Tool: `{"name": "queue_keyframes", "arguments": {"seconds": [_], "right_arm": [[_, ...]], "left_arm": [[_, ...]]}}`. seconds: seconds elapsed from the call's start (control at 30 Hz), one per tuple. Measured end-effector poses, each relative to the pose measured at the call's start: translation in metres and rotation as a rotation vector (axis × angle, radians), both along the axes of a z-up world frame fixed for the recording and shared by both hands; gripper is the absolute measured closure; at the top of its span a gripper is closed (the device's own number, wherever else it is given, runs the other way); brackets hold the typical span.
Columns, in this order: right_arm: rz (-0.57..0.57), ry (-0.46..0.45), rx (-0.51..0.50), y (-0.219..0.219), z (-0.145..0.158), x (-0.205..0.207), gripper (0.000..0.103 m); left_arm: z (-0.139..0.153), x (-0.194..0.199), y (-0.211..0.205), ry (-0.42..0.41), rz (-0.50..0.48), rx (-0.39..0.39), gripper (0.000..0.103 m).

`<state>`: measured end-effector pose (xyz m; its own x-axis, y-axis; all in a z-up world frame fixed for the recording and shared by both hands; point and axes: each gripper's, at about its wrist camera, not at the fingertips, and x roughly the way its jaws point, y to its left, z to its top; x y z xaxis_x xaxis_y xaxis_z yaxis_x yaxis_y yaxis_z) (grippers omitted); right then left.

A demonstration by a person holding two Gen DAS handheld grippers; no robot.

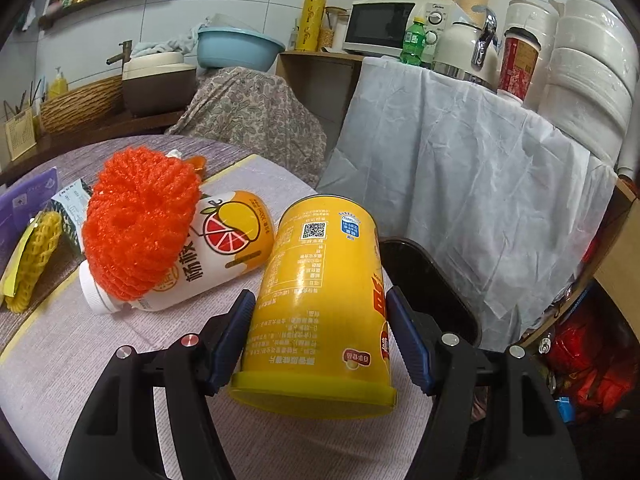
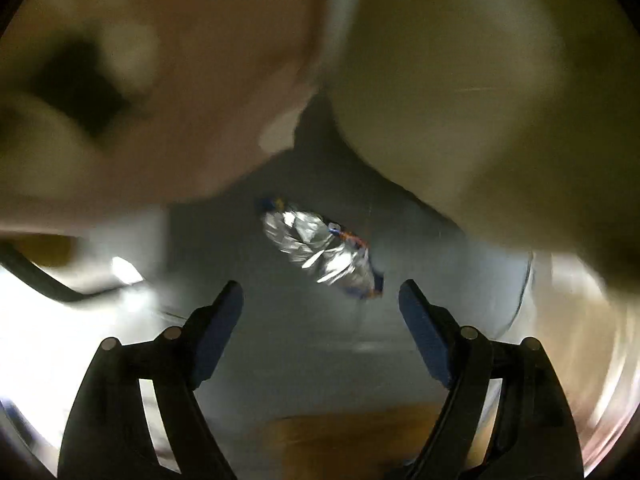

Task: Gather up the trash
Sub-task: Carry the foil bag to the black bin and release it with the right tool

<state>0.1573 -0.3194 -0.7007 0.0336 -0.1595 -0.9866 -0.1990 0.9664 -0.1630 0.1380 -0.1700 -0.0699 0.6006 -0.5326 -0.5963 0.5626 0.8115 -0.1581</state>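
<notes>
Left gripper (image 1: 320,320): clamped on a yellow can (image 1: 316,304), blue pads pressed against both sides of its body, lidded end toward the camera, open metal rim tilted away. Can held up over the edge of the desk (image 1: 72,364), partly in front of a black bin (image 1: 432,292) standing just beyond that edge. Behind the can, on the desk: a white drink bottle (image 1: 224,252) lying on its side, printed with orange and grapefruit slices, with an orange mesh scrubber (image 1: 136,228) resting on top of it. Farther left, a yellow foam fruit net (image 1: 32,256) lying on the desk beside some paper packets. In the background, a counter draped in white sheeting (image 1: 460,168), carrying a microwave (image 1: 384,26), a green bottle and a kettle.

Right gripper (image 2: 320,304): spread wide, nothing between the pads. Ahead of the fingertips, apart from them, a crumpled silver foil wrapper (image 2: 316,252) with blue and orange edging, against a grey surface. Everything else in the right wrist view smeared by blur, too unclear to name.
</notes>
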Motion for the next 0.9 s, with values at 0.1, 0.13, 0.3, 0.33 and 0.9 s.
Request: {"name": "queue_keyframes", "arguments": {"seconds": [0.1, 0.13, 0.3, 0.33, 0.9], "right_arm": [[0.13, 0.083, -0.005, 0.001, -0.047, 0.007, 0.023], [0.167, 0.103, -0.036, 0.002, -0.062, 0.009, 0.023], [0.172, 0.177, 0.038, -0.003, -0.088, 0.016, 0.102], [0.123, 0.184, 0.07, -0.006, -0.083, 0.017, 0.102], [0.181, -0.191, 0.7, -0.025, 0.326, -0.078, 0.102]], "left_arm": [[-0.002, 0.002, -0.003, 0.006, -0.012, 0.0, 0.037], [-0.002, 0.001, -0.004, 0.0, -0.019, -0.001, 0.037], [-0.001, -0.001, -0.006, -0.005, -0.044, -0.011, 0.037], [-0.002, 0.0, -0.006, -0.001, -0.043, -0.01, 0.037], [0.03, -0.034, 0.003, -0.087, -0.075, -0.096, 0.037]]}}
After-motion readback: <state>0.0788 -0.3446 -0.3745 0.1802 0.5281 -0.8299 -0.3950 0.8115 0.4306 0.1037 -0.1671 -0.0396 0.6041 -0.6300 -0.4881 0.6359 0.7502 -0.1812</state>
